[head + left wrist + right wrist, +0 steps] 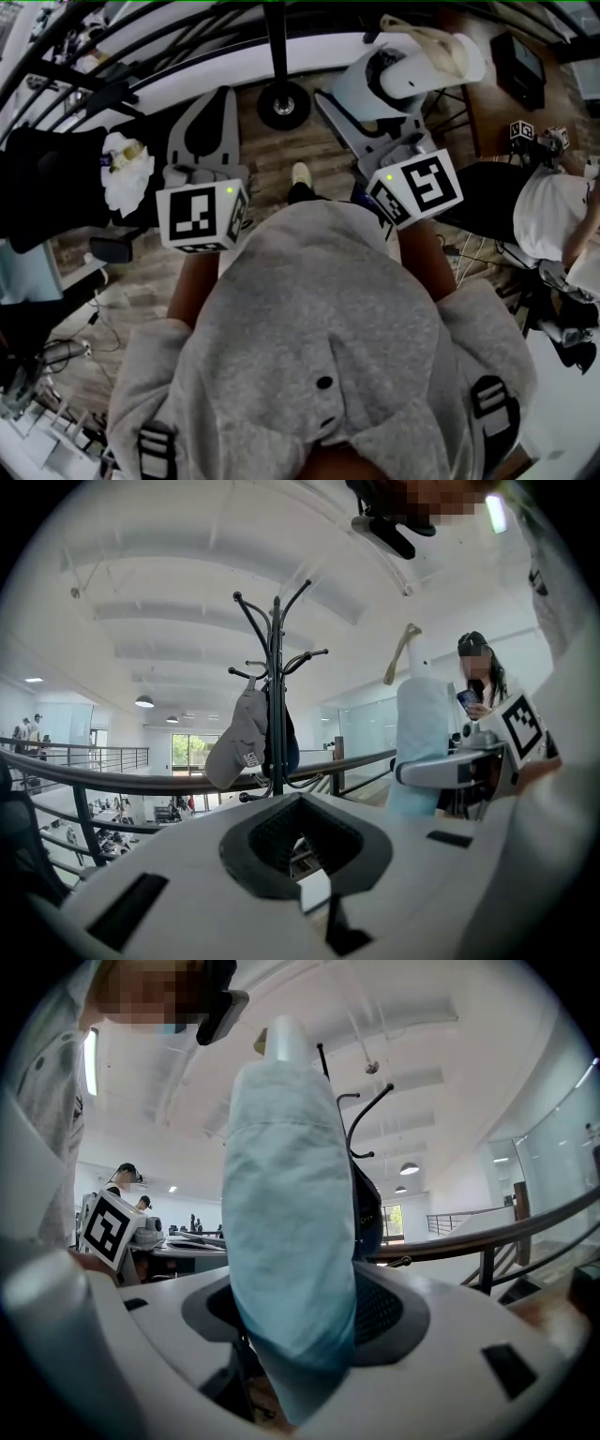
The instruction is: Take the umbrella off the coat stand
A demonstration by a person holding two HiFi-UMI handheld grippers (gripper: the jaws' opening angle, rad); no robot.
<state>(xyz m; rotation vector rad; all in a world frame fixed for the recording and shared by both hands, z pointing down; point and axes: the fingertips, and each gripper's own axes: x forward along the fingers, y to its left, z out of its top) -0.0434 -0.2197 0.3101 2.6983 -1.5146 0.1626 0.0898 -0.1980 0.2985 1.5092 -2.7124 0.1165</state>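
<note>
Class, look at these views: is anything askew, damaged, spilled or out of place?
Nothing stands out. The umbrella is held upright in the right gripper, the coat stand stands straight, and a cap hangs from it.

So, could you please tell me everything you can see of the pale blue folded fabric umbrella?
The pale blue folded fabric umbrella is rolled shut into a soft, wrinkled tube with a white cap and a tan curved piece, perhaps its handle, on top. It stands upright, clamped in the right gripper, which alone touches it, clear of the black metal coat stand.
</note>
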